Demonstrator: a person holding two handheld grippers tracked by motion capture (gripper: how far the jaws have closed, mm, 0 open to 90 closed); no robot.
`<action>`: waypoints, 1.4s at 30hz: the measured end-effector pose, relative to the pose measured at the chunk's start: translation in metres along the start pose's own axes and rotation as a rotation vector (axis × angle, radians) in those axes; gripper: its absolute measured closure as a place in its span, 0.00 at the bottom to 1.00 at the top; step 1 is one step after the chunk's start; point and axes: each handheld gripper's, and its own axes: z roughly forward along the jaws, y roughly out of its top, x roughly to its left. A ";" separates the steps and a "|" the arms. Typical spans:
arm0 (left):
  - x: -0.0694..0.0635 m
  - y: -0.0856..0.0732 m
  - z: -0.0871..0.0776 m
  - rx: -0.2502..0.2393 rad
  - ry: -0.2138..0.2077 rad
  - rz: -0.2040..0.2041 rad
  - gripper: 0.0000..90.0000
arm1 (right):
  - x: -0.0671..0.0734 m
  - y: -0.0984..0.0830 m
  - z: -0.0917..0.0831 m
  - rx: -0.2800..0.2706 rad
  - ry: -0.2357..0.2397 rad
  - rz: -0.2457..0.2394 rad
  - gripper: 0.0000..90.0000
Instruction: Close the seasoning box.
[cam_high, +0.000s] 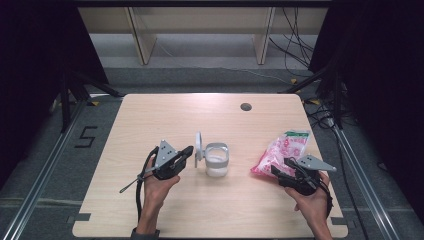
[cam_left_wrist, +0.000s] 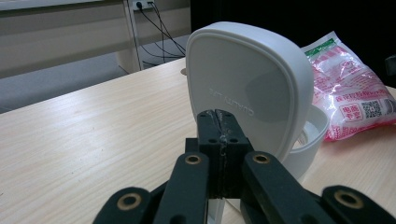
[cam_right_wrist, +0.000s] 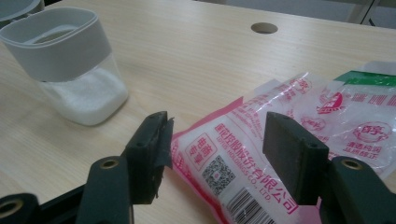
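Observation:
A clear container with a grey-white collar stands mid-table, white granules in its bottom. Its white lid is swung up on its left side and stands upright. My left gripper is shut, its tips right against the lid's outer face with nothing between the jaws. A pink-and-clear plastic bag with red print lies to the right. My right gripper is open, with the bag's near end between the jaws.
The light wooden table has a round cable hole at the back right. Black stands and cables are on the floor to either side, with wooden furniture legs behind. A person's hands come in from the near edge.

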 end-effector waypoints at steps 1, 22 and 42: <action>0.000 0.000 0.001 -0.005 -0.005 0.012 0.99 | 0.001 0.000 -0.001 0.010 -0.001 -0.001 0.46; -0.010 0.013 0.006 -0.014 -0.025 0.032 0.99 | 0.006 -0.003 -0.003 0.027 0.015 0.018 0.46; -0.030 0.021 0.016 -0.021 -0.078 0.029 0.88 | 0.002 -0.003 -0.003 0.001 0.008 -0.022 0.47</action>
